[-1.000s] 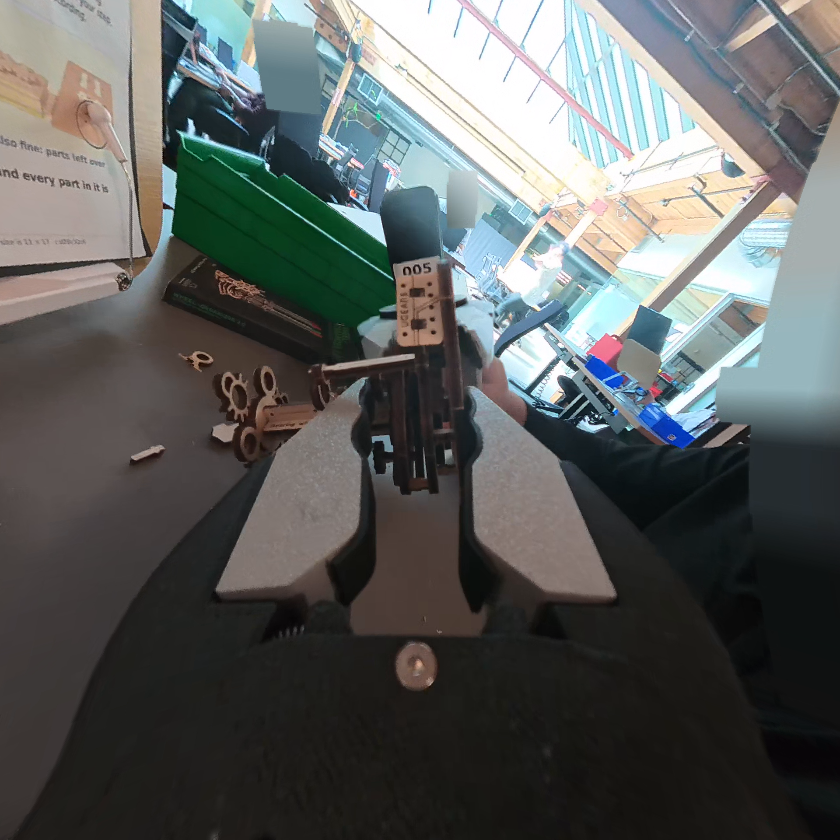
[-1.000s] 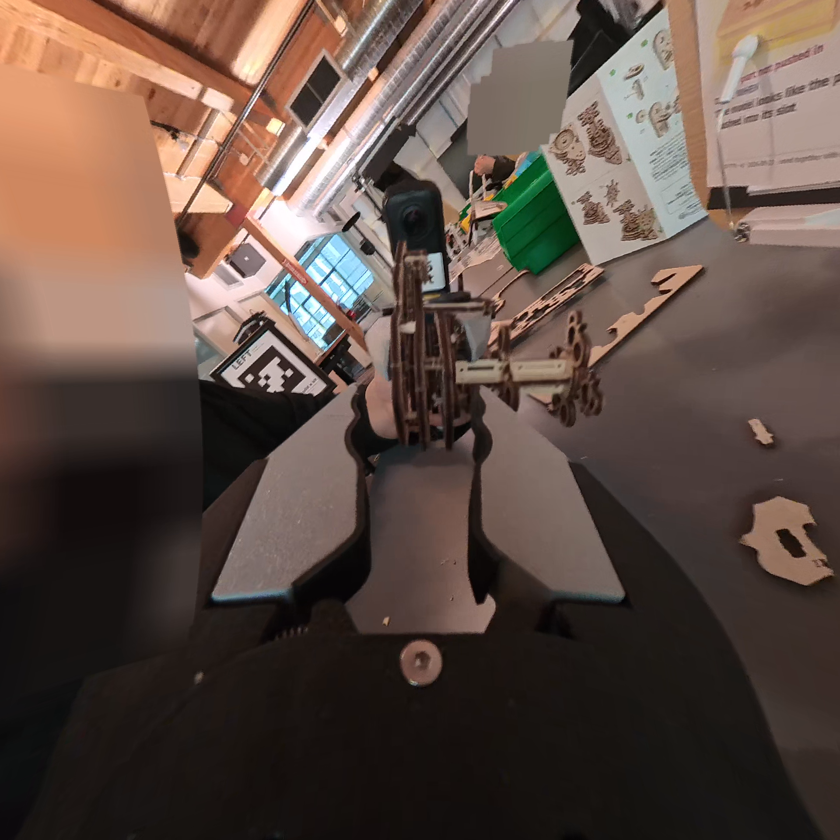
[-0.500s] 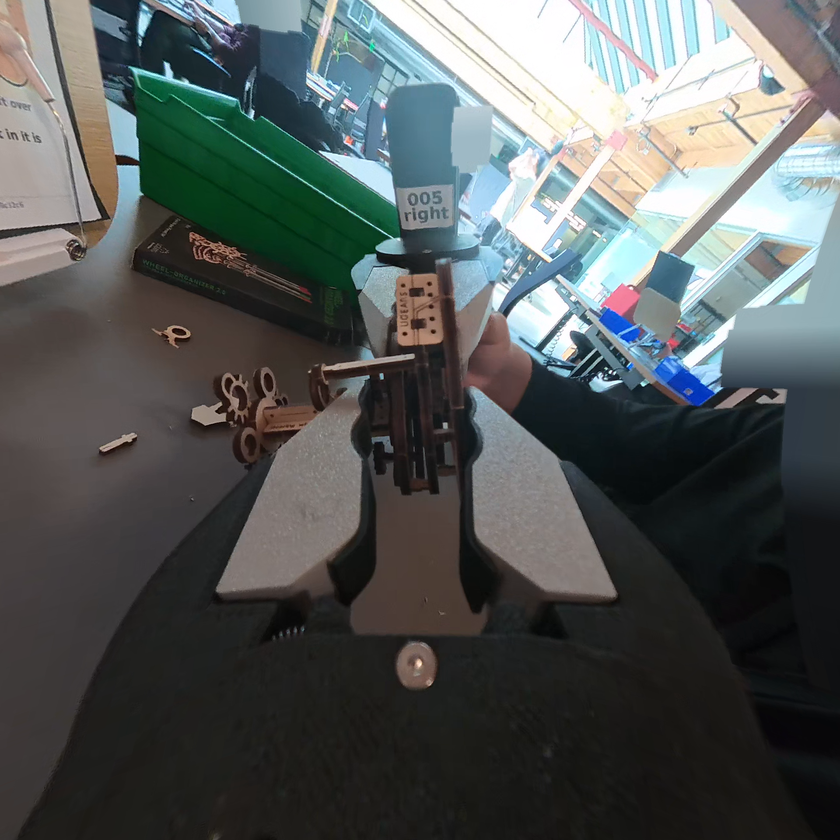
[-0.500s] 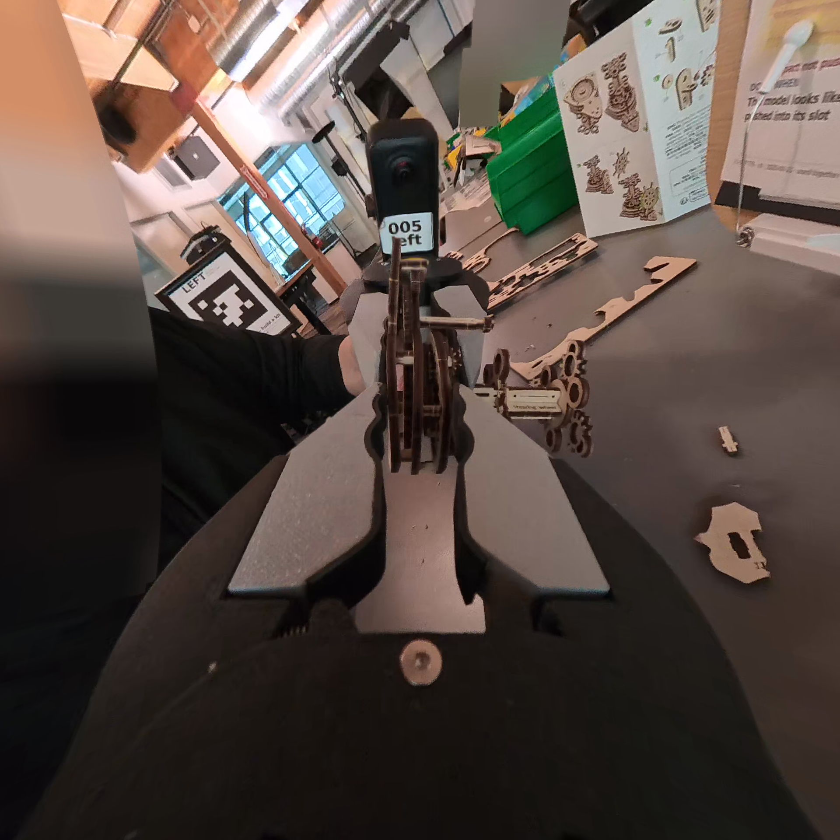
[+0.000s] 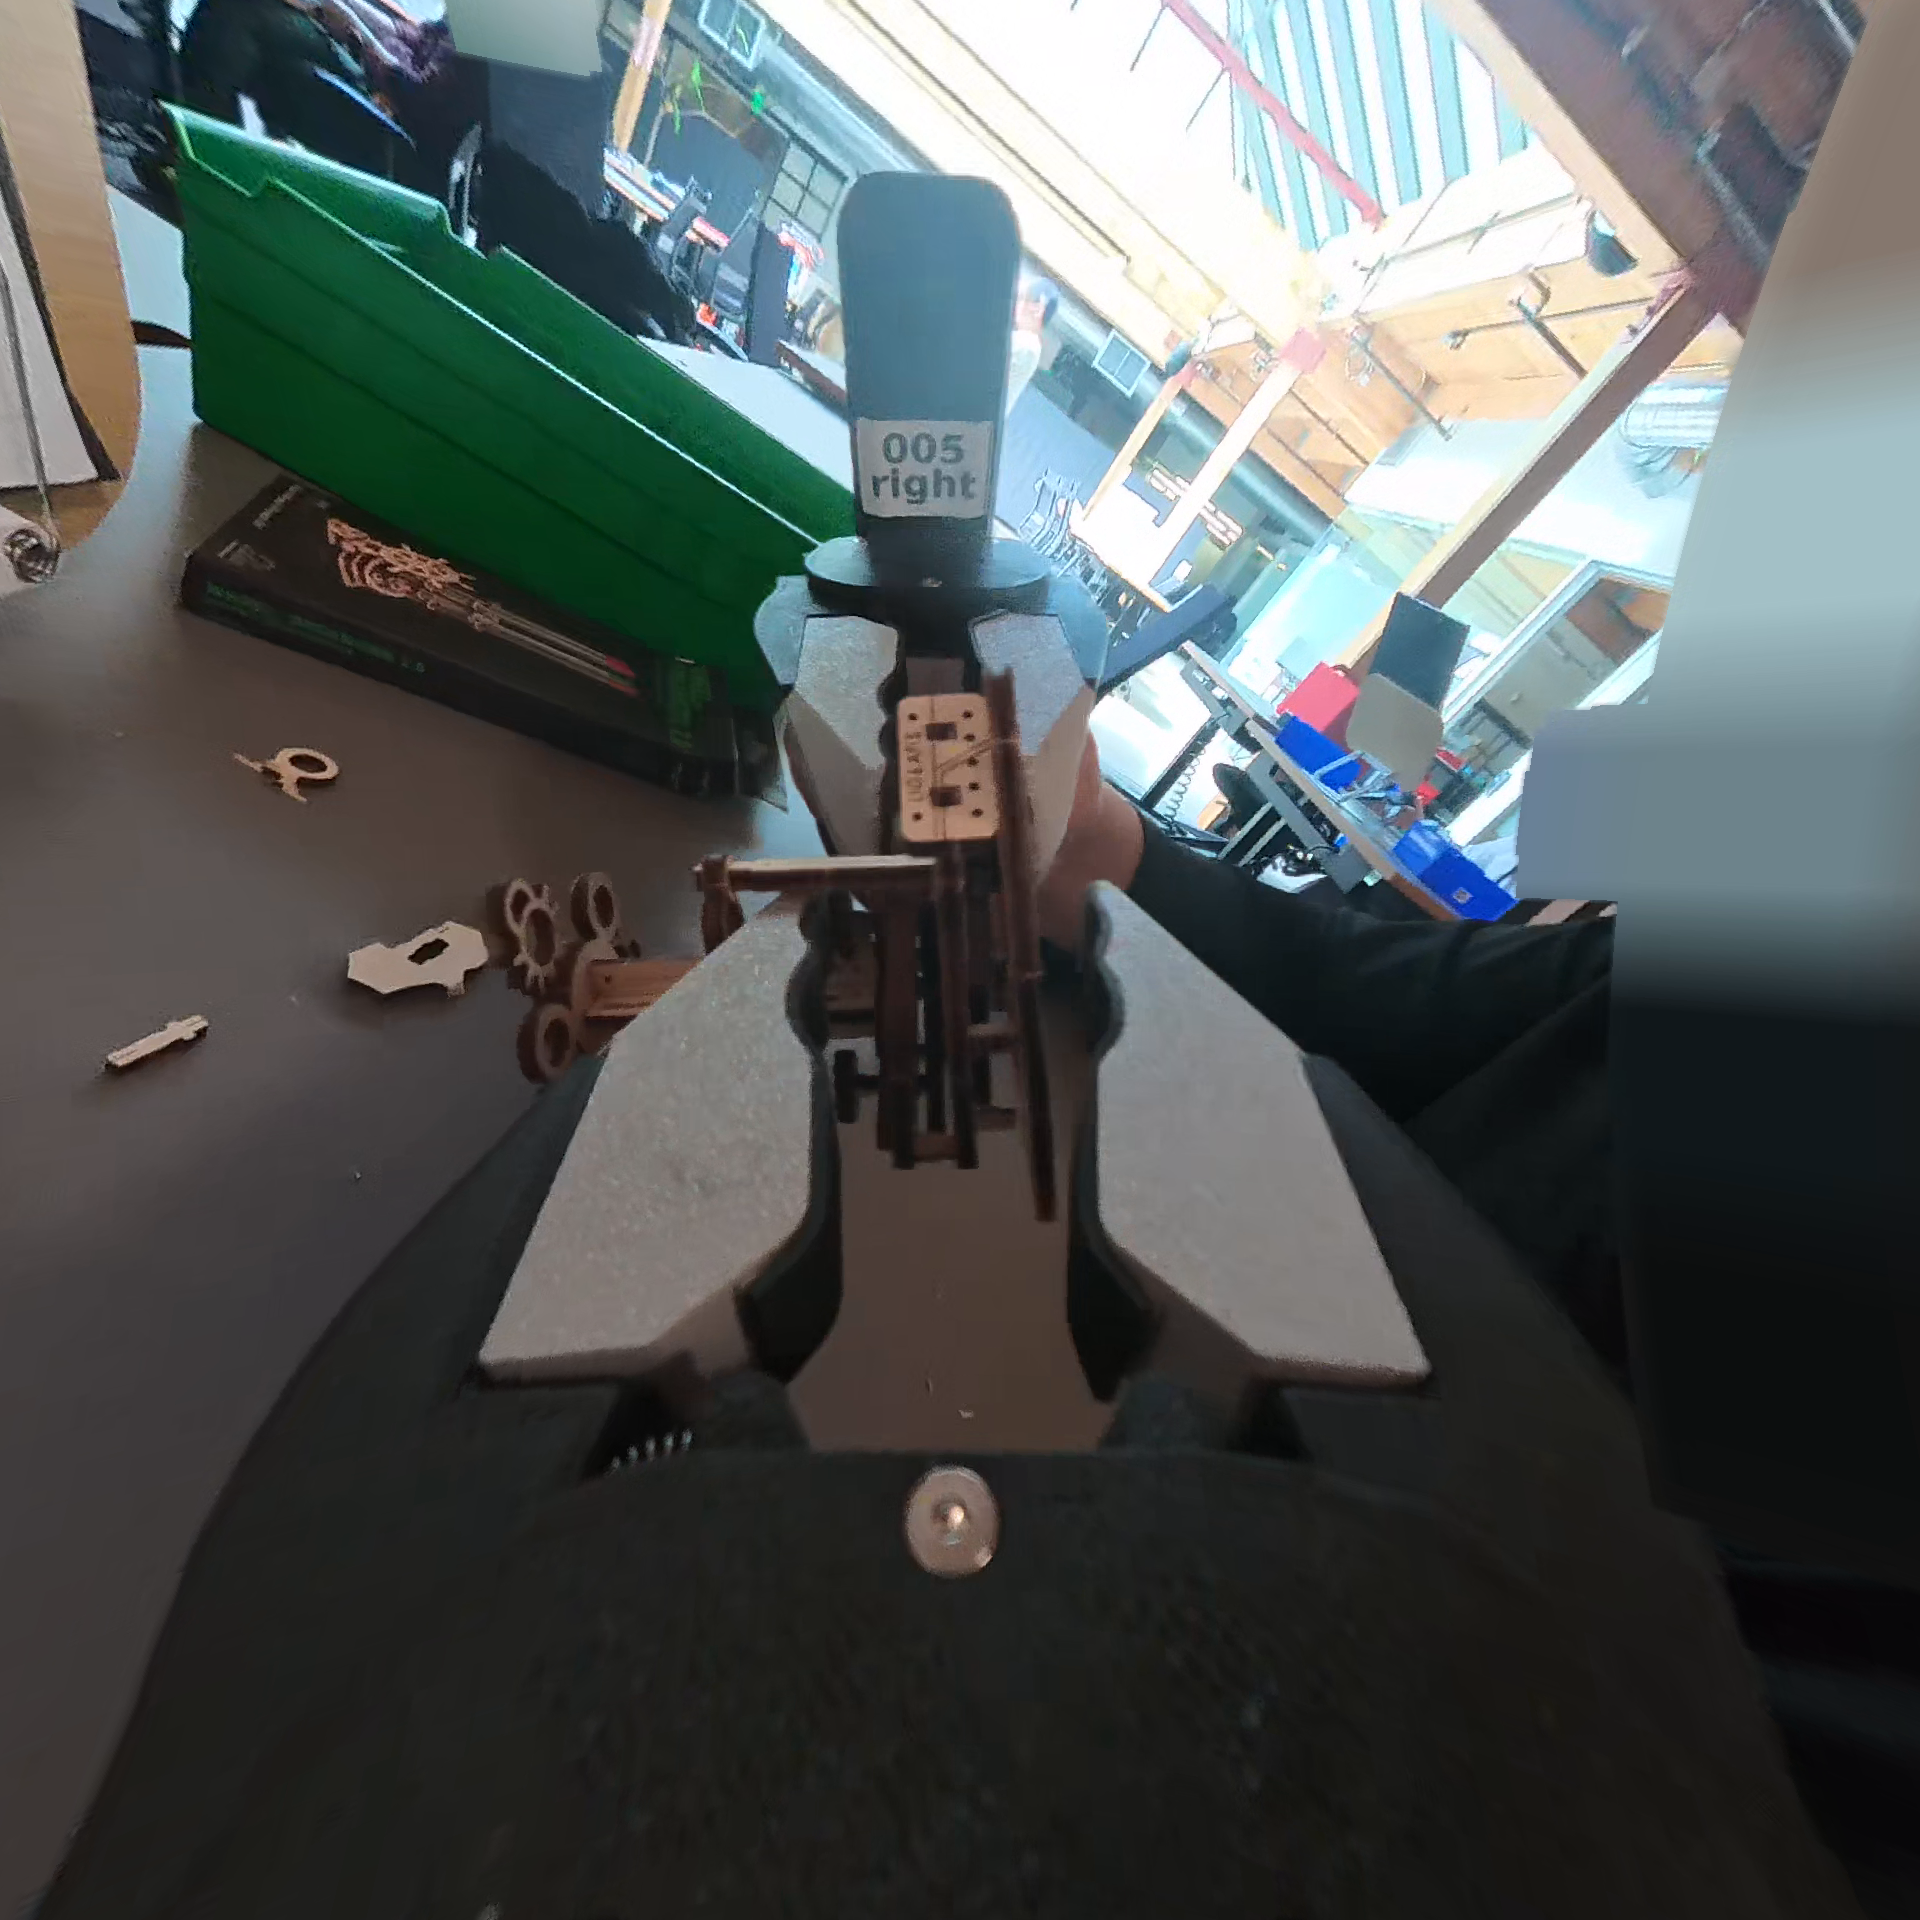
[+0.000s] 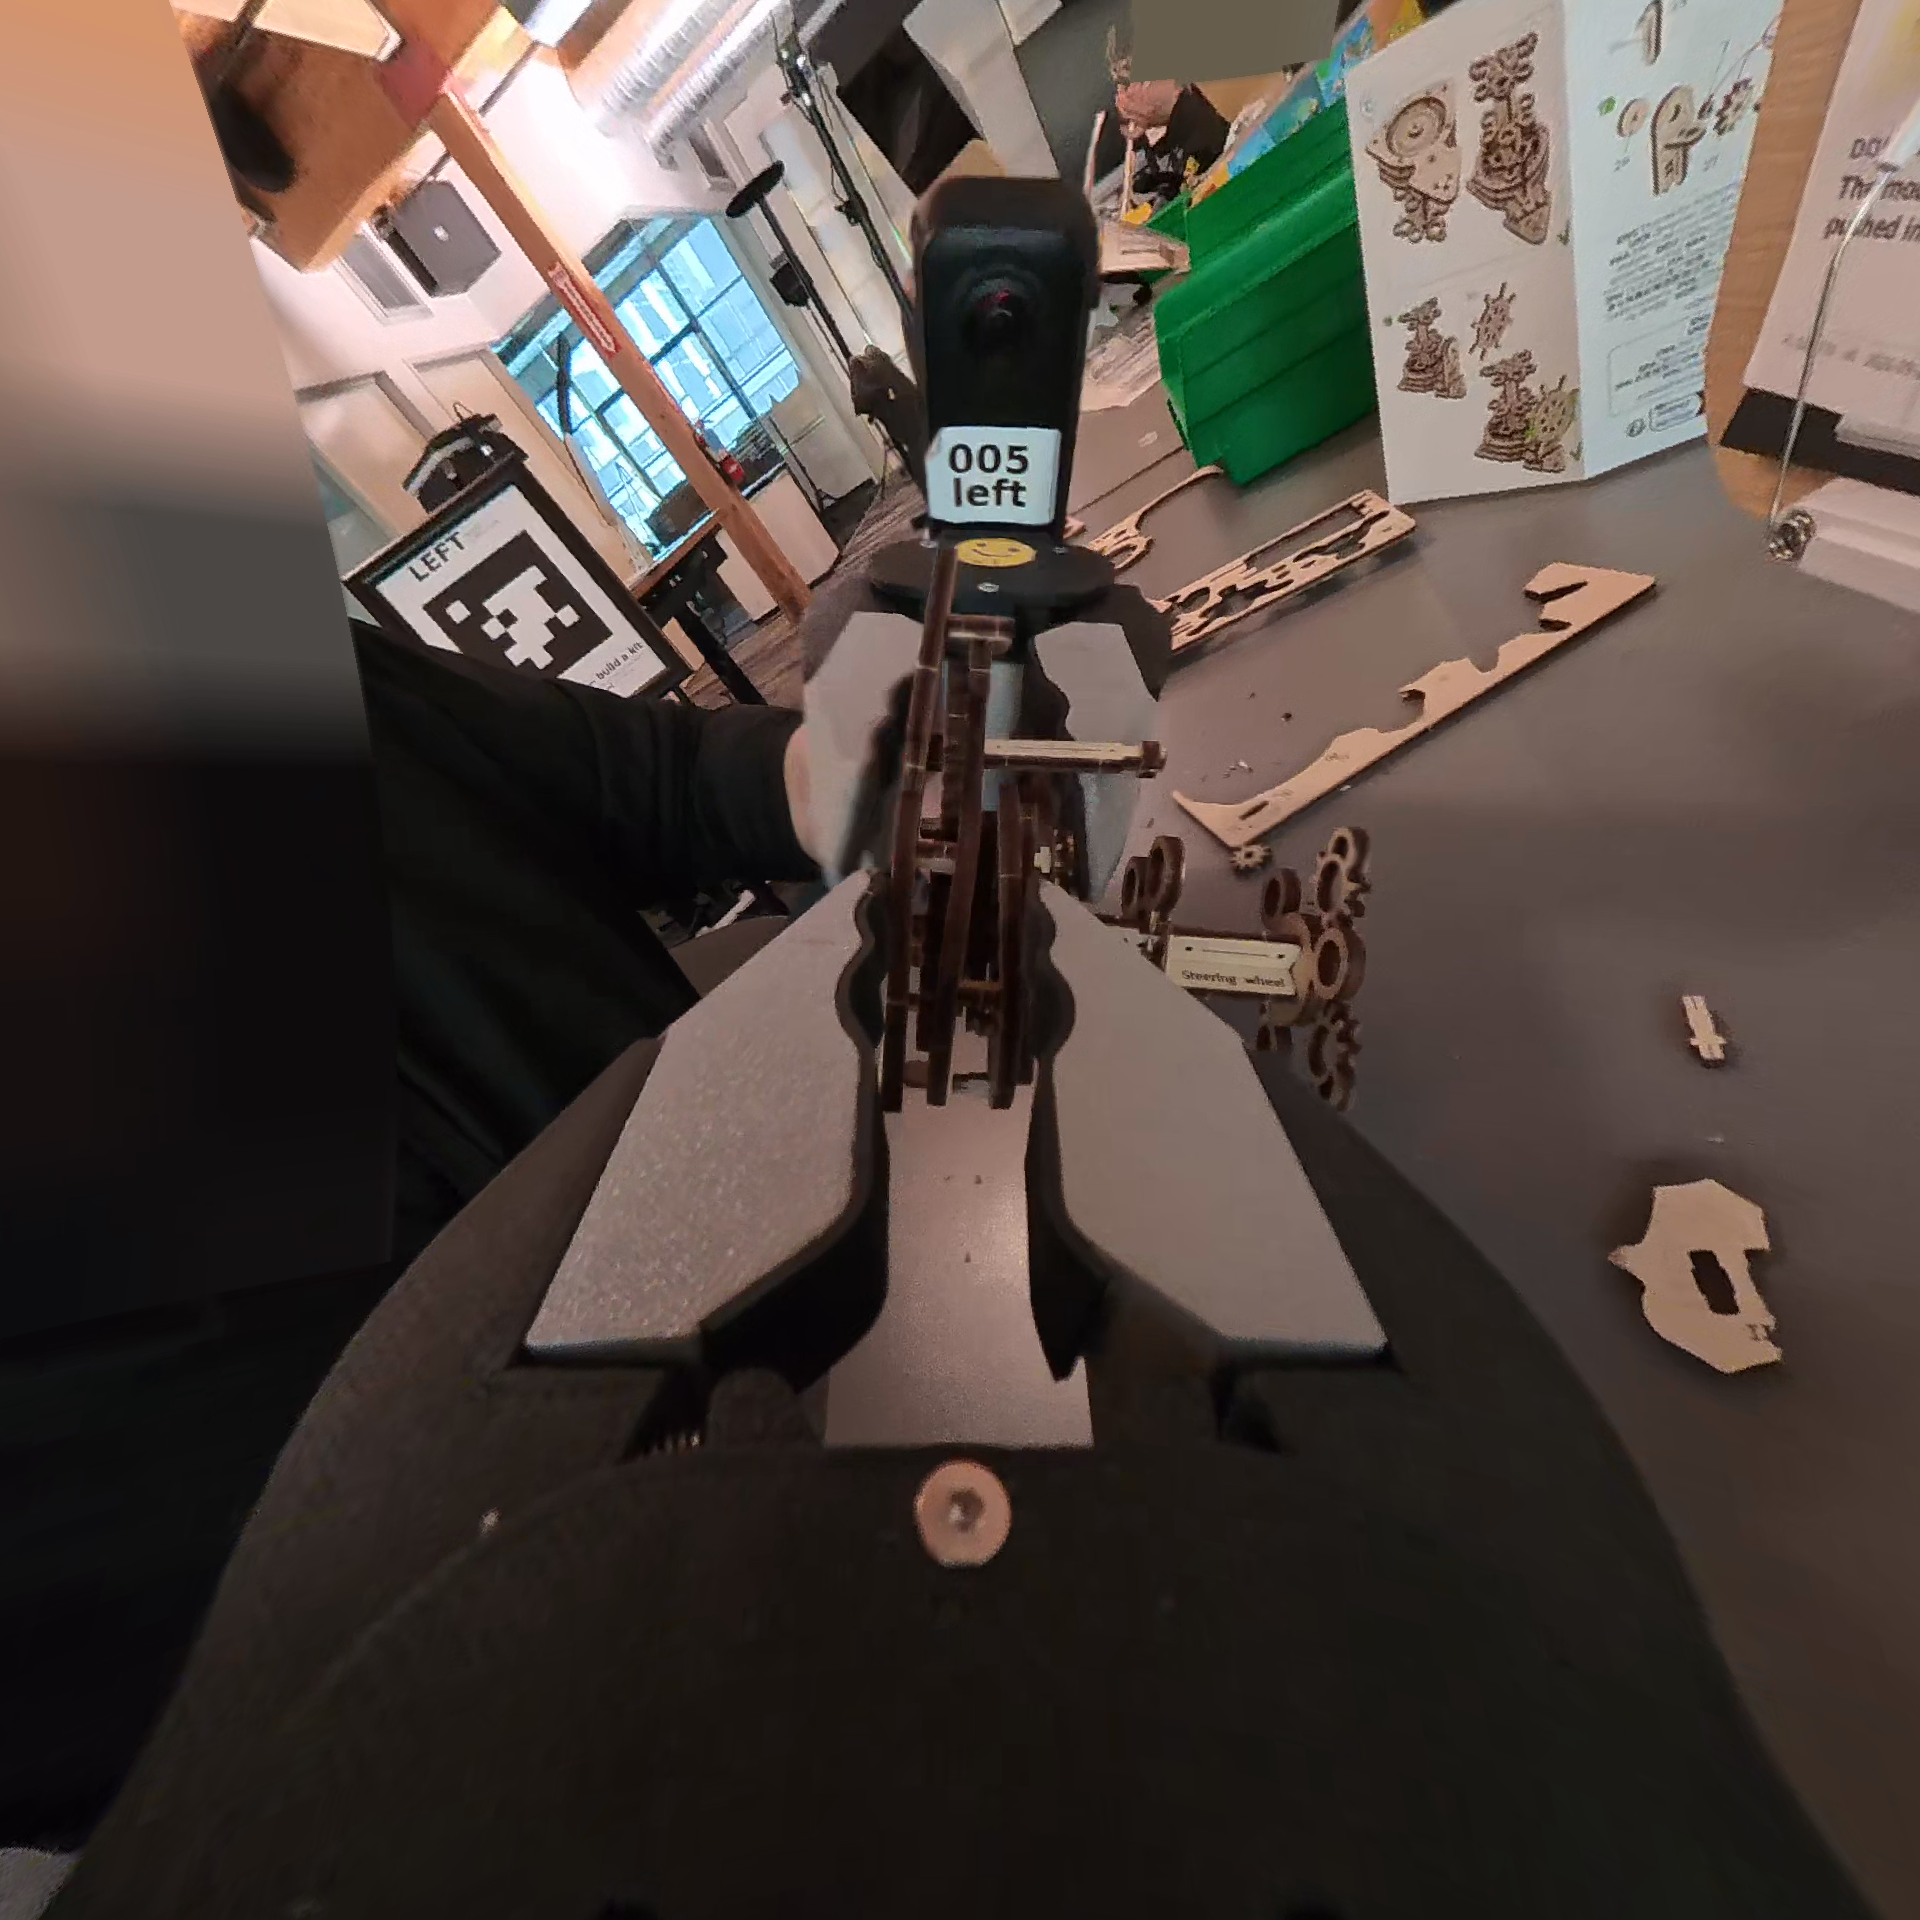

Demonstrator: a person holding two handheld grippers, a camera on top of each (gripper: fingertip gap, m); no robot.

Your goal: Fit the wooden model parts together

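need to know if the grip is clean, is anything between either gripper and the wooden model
Nothing visible is. The wooden model sits directly between the fingers of the left gripper and, from the opposite side, the right gripper. Loose wooden parts lie apart on the table.

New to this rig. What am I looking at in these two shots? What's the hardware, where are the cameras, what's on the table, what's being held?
There is no robot arm here: a person holds a hand-operated two-finger gripper in each hand, with a wide-angle camera mounted on each, looking along its fingers.

The left wrist view shows the left gripper up close with the other gripper facing it; the right wrist view shows the right gripper.

Both grippers are shut on the same half-built wooden model, from opposite sides, above a dark table.

On the table lie a gear assembly, a flat cut-out piece, a small peg, leftover plywood sheets, a dark box, green bins and an instruction sheet.
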